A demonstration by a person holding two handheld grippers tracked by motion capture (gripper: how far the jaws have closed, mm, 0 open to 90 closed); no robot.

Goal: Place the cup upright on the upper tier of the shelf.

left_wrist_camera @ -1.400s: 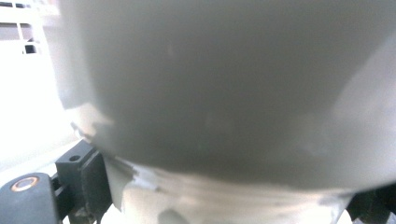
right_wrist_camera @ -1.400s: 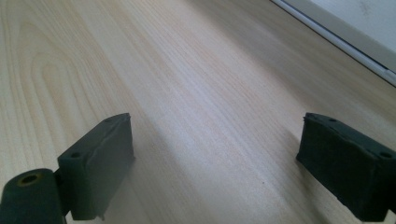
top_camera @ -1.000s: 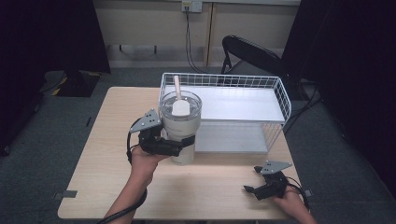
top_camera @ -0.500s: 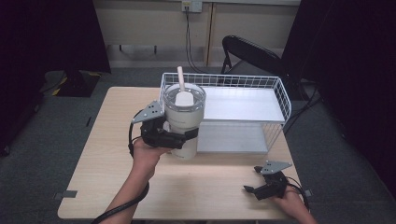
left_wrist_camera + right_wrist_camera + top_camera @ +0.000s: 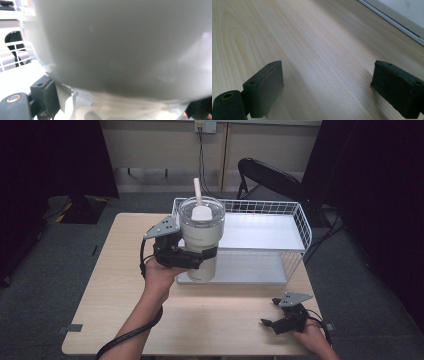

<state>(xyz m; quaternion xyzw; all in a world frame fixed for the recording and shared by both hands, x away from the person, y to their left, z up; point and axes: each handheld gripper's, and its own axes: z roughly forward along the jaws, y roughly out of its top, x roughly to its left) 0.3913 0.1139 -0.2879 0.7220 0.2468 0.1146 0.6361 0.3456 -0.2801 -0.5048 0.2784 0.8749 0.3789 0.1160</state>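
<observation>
A white tumbler (image 5: 201, 237) with a clear lid and a white straw (image 5: 197, 192) is held up off the table, in front of the left end of the wire rack (image 5: 280, 210). My left gripper (image 5: 192, 256) is shut around the tumbler's body, its jaws clamped on either side. In the left gripper view the tumbler's grey-white wall (image 5: 120, 45) looms very close, with one black jaw at the lower left. My right gripper (image 5: 267, 324) rests low over the table near the front right, open, nothing between its pads (image 5: 265, 86).
The white two-level wire rack stands at the back right of the light wooden table (image 5: 115, 285); its upper shelf (image 5: 265, 232) is bare. A black folding chair (image 5: 267, 177) stands behind the rack. Bare tabletop lies between the two grippers.
My left gripper has lifted the tumbler higher and slightly toward the rack. The right gripper has stayed in place.
</observation>
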